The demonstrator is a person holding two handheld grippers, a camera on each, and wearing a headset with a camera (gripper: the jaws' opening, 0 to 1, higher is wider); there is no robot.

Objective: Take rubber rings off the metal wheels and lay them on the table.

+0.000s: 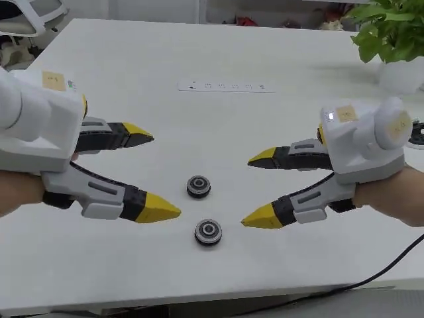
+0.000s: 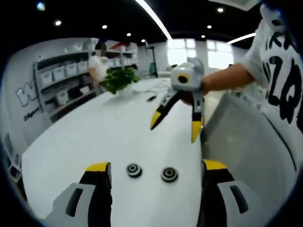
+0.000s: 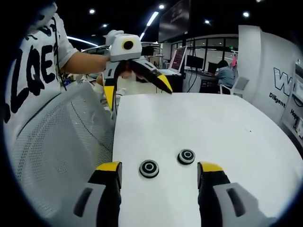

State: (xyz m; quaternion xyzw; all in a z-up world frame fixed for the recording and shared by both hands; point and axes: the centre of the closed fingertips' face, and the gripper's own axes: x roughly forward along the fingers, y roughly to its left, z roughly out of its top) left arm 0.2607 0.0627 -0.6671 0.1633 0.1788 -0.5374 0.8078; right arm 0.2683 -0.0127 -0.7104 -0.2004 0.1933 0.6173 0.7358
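White table (image 1: pixel 232 53); potted plant (image 1: pixel 387 30)

Two black-ringed wheels (image 1: pixel 198 187) (image 1: pixel 208 232), flat, just apart

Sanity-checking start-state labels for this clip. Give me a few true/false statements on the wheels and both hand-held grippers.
1. The far wheel and the near wheel lie on the table between the left hand-held gripper and the right hand-held gripper. True.
2. The left hand-held gripper is shut on the near wheel. False: its jaws stand apart, holding nothing, clear of both wheels.
3. The right hand-held gripper is open. True.
4. The wheels are stacked. False: they lie flat on the table, apart from each other.
5. A power strip lies on the table beyond the wheels. True.
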